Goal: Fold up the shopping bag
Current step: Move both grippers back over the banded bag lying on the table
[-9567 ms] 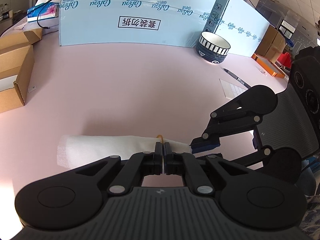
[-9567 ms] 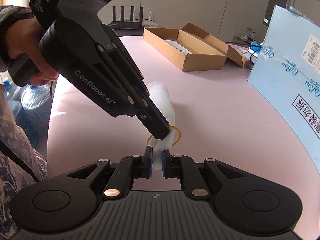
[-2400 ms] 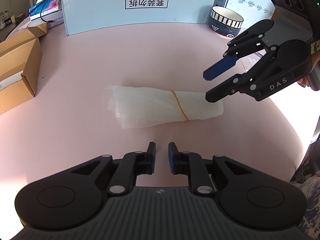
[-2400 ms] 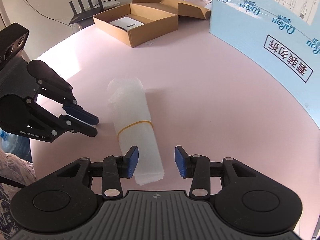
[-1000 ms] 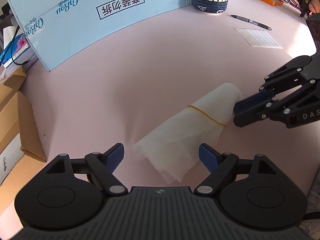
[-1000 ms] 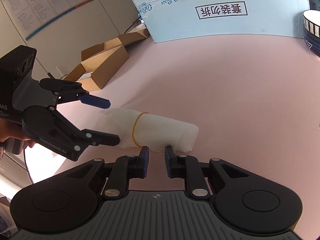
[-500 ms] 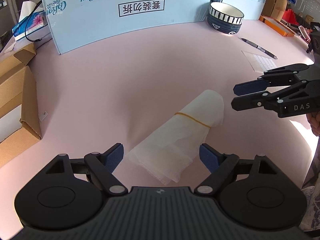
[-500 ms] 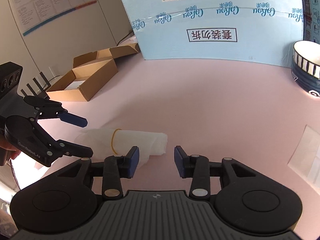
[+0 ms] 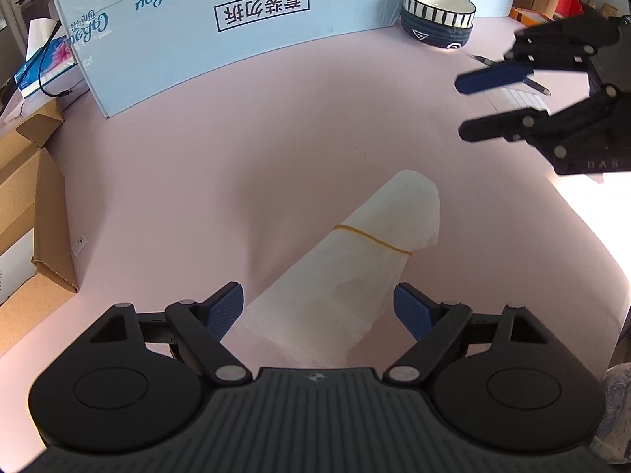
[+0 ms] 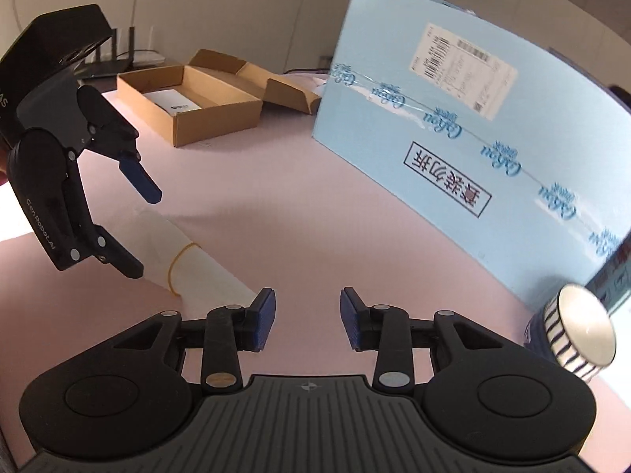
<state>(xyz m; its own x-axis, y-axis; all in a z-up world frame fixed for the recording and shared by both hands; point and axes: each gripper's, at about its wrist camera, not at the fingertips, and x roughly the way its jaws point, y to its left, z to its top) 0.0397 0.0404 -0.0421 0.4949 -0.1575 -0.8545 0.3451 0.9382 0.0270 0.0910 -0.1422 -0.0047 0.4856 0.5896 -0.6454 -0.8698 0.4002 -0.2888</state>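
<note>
The shopping bag (image 9: 355, 276) is a white roll bound by a yellow rubber band (image 9: 370, 238), lying on the pink table (image 9: 236, 157). My left gripper (image 9: 315, 299) is open and straddles the roll's near end, blue pads clear of it on both sides. My right gripper (image 9: 461, 108) hangs in the air up and to the right of the roll's far end. In the right wrist view its jaws (image 10: 307, 307) are closing with nothing between them. That view has the bag (image 10: 205, 272) at lower left under the left gripper (image 10: 144, 234).
A big light-blue carton (image 9: 197, 31) stands along the table's back. A striped bowl (image 9: 437, 12) and a pen (image 9: 536, 84) lie at the back right. Cardboard boxes (image 9: 23, 205) line the left edge. An open cardboard box (image 10: 205, 106) holds white paper.
My right gripper let go of the roll's far end, rose clear of it and rolled over, its jaws now wider apart. The left gripper stayed wide around the near end.
</note>
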